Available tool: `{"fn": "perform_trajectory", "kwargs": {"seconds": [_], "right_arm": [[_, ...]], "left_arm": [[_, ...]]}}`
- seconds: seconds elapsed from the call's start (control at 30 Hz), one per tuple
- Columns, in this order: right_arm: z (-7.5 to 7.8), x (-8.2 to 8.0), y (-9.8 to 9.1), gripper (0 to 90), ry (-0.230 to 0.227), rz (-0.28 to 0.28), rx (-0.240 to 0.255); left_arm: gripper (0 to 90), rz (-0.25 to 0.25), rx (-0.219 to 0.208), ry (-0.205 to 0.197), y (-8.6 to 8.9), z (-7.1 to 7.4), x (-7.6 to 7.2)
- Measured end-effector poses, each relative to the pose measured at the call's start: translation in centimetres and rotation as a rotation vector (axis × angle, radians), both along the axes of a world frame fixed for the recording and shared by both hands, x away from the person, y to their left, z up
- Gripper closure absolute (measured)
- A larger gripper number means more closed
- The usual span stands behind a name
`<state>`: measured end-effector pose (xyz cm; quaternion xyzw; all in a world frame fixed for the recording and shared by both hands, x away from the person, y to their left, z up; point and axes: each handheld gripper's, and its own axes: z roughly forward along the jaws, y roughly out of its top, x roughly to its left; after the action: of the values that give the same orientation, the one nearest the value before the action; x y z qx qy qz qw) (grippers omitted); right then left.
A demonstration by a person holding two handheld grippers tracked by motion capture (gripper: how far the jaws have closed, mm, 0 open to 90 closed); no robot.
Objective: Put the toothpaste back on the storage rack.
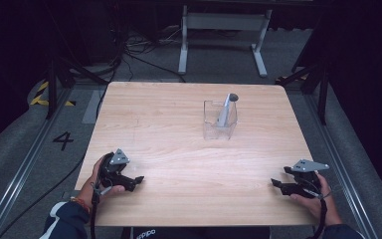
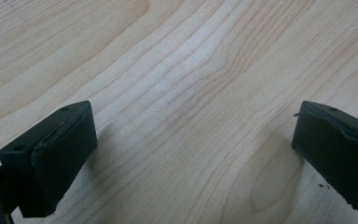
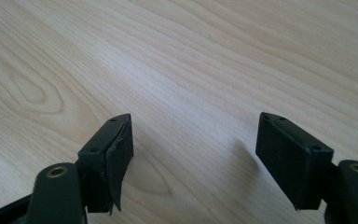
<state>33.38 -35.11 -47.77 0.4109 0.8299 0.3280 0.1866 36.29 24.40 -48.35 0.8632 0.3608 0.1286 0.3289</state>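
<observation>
A clear plastic box (image 1: 220, 121) stands on the wooden table (image 1: 179, 149), right of centre and toward the far side. A grey tool with a dark round tip (image 1: 226, 109) leans upright inside it. My left gripper (image 1: 138, 180) rests low over the table's near left, held in a hand, its jaws wide apart with bare wood between them (image 2: 191, 144). My right gripper (image 1: 274, 183) sits near the table's front right corner, pointing left. It is open too, with nothing but wood grain between its jaws (image 3: 193, 140).
The table's front edge runs just behind both hands. Beyond the far edge stand a white metal frame (image 1: 224, 35) and loose cables (image 1: 129, 50) on grey carpet. Floor rails (image 1: 25, 164) flank both sides of the table.
</observation>
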Motion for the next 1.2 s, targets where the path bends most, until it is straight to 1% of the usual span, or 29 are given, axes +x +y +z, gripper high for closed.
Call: {"fn": "perform_trajectory", "kwargs": {"seconds": [0.13,0.17,0.4,0.57,1.2], "right_arm": [[-0.54,-0.48,-0.72,25.3,-0.007,-0.024,0.064],[-0.84,-0.66,-0.89,25.0,-0.033,-0.023,0.079],[-0.85,-0.71,-0.82,24.7,-0.032,-0.03,0.078],[-0.84,-0.8,-0.84,24.7,-0.033,-0.04,0.078],[-0.83,-0.83,-0.88,24.7,-0.031,-0.042,0.08]], "left_arm": [[0.4,-0.001,0.001,0.0,0.0,0.0,0.0],[0.4,0.0,0.0,-0.003,0.0,-0.02,-0.01],[0.6,0.008,0.001,-0.006,-0.03,-0.02,-0.1],[0.3,-0.003,0.005,-0.004,-0.01,0.01,0.08],[0.3,-0.002,0.002,0.003,-0.07,0.02,0.17]]}}
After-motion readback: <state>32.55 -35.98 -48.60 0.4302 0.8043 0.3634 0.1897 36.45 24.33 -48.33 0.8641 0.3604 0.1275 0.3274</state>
